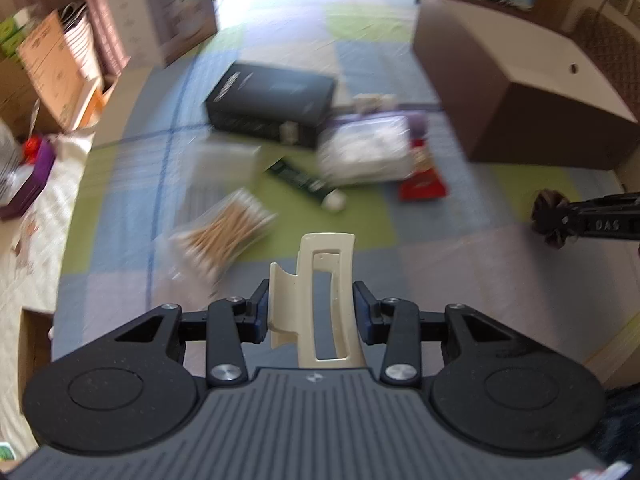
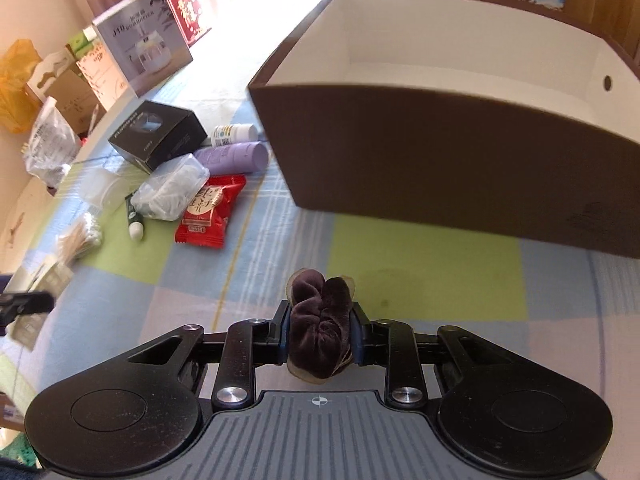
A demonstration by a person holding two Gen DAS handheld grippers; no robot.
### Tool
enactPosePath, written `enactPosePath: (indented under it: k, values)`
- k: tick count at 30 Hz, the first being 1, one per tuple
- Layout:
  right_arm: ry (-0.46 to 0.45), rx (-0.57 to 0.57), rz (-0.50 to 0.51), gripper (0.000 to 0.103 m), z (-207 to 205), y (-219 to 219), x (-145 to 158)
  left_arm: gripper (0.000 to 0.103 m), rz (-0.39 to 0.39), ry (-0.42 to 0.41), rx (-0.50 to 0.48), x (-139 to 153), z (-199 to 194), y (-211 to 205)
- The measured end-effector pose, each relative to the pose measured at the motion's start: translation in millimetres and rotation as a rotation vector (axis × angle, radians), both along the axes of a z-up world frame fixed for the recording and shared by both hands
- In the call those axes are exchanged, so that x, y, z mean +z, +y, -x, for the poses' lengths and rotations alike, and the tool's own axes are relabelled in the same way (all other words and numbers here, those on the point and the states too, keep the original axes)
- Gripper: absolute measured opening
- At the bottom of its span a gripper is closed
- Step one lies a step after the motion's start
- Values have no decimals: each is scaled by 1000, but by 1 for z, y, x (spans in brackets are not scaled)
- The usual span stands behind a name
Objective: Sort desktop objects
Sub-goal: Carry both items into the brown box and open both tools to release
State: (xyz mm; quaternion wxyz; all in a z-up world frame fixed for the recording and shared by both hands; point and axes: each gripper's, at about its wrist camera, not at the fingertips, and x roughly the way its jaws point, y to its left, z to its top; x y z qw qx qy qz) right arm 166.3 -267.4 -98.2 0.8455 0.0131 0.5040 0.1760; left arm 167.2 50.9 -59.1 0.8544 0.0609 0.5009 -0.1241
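Desktop objects lie in a loose group on the counter (image 2: 424,272), which has a checked cloth of blue, green and lilac. The left gripper (image 1: 312,312) is closed on a cream hair claw clip (image 1: 320,300), which stands upright between its two pads. The right gripper (image 2: 320,334) is closed on a dark velvet scrunchie (image 2: 320,320), above the cloth and in front of a big open brown box (image 2: 460,160) with a white inside. To the left of the box lie a red snack packet (image 2: 210,210), a lilac tube (image 2: 236,157), a black box (image 2: 158,134), a green tube (image 2: 134,220) and a bag of cotton swabs (image 1: 224,232), near each other.
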Motion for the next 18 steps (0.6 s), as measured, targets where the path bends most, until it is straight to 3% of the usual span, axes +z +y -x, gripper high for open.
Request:
enactPosePath:
  k: [11,18]
  values:
    - [-113,-51,-61,25,6,-78,62,36,153,-136,-227,52,-28,-124]
    - [-237,-107,-51,26,-13,-129,102,36,193,-207,-311,71,-53,-199]
